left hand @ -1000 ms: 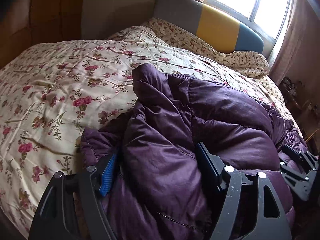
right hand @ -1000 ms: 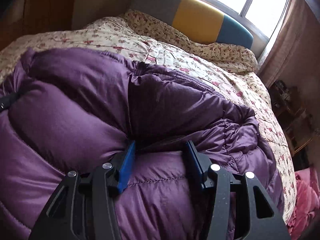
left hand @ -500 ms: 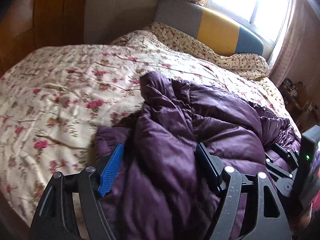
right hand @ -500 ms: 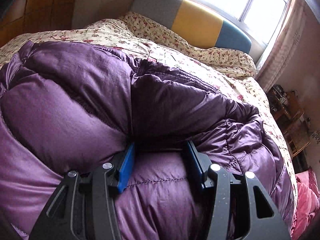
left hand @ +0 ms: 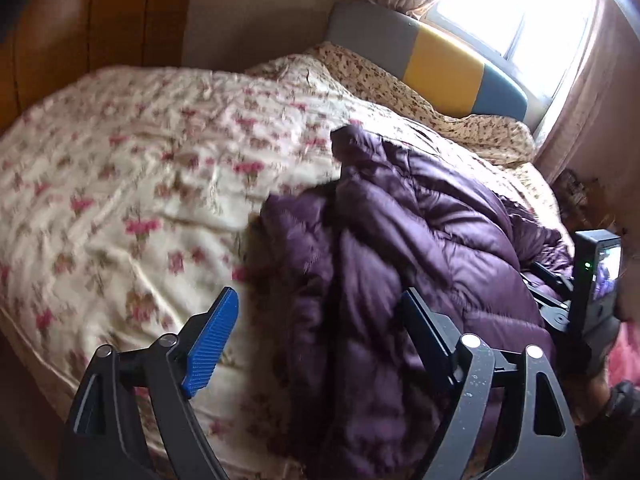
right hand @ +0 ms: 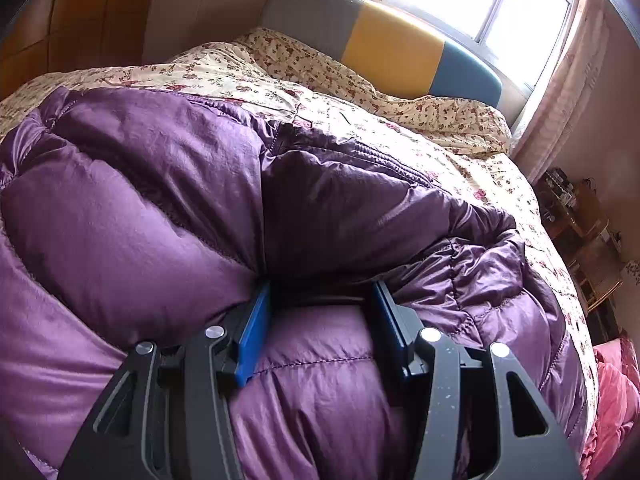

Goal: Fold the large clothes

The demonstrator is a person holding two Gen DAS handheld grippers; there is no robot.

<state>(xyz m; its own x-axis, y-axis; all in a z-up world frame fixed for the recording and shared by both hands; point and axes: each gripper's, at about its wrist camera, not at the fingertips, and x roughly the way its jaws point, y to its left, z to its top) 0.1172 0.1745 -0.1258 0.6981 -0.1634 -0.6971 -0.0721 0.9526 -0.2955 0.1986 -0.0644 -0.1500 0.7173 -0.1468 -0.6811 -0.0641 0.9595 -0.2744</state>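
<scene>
A large purple puffer jacket lies bunched on the floral bedspread. My left gripper is open, its jaws wide apart above the jacket's left edge and holding nothing. In the right wrist view the jacket fills the foreground. My right gripper is pressed into it, with a thick fold of jacket between the blue pads; the fingertips are buried in fabric. The right gripper also shows at the right edge of the left wrist view.
A grey, yellow and blue headboard stands under a bright window at the far end. A wooden wardrobe is at the left. A cluttered wooden shelf and pink cloth lie to the right of the bed.
My left gripper has let go of the jacket, opened wide and pulled back to the left. The jacket has slumped toward the right. My right gripper keeps its hold.
</scene>
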